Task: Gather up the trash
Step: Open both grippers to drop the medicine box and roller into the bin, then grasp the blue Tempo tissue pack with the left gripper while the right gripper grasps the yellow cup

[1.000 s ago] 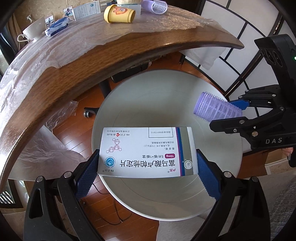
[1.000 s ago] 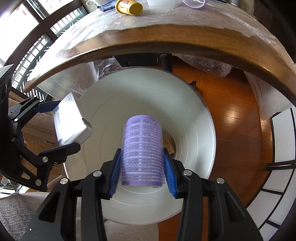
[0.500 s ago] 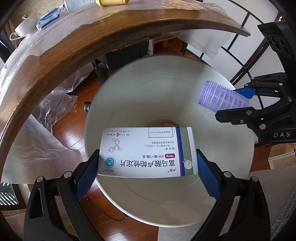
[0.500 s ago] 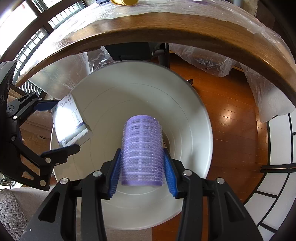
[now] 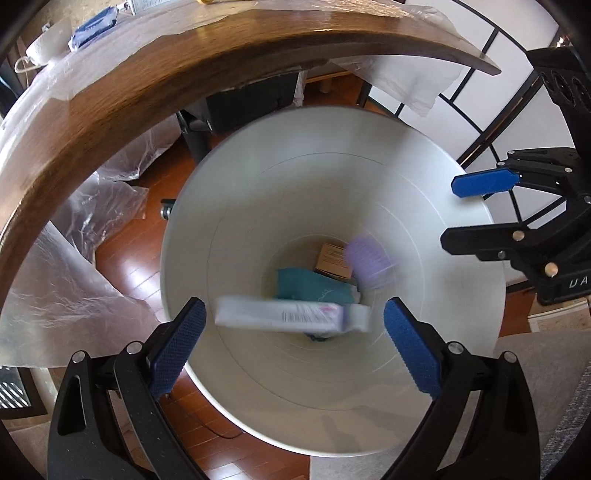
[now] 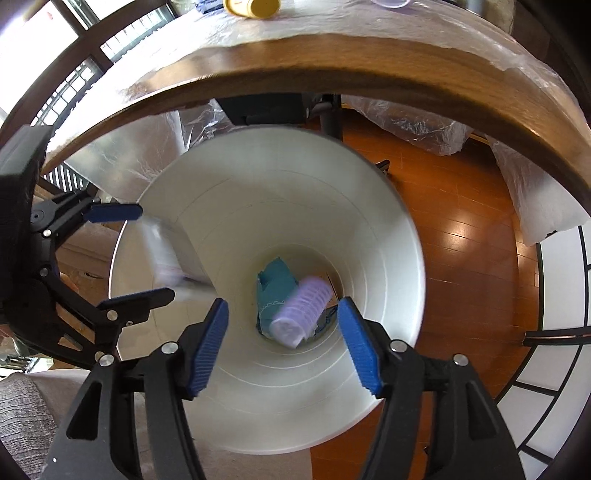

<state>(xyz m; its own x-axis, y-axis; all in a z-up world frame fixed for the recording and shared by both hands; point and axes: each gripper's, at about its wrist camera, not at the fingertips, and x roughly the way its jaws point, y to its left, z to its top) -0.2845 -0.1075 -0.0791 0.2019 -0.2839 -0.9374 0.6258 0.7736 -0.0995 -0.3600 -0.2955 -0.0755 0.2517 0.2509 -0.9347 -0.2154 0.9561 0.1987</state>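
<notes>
Both grippers hang over a white bin [image 5: 461, 332]. My left gripper [image 5: 293, 310] is open; the white medicine box [image 5: 291, 315] drops blurred between its blue pads without touching them. My right gripper [image 6: 282, 306] has its jaws opening, and the purple hair roller [image 6: 301, 314] falls free below them, tilted, into the bin [image 6: 388, 240]. The roller [image 5: 369, 264] shows as a purple blur in the left wrist view. At that view's right edge is the right gripper [image 5: 465, 212], with nothing in it. The left gripper [image 6: 138, 254] stands open beside the blurred box [image 6: 162, 251].
A teal packet [image 5: 314, 286] and a brown carton [image 5: 332, 258] lie on the bin's bottom. A curved wooden table edge [image 5: 147, 85] under plastic sheet arches above the bin. A yellow cup [image 6: 255, 5] and a white cup [image 5: 48, 48] sit on it. Wooden floor [image 6: 461, 240] surrounds the bin.
Both grippers have opened. The medicine box has left the left jaws and the purple roller has left the right jaws; both are dropping into the bin.
</notes>
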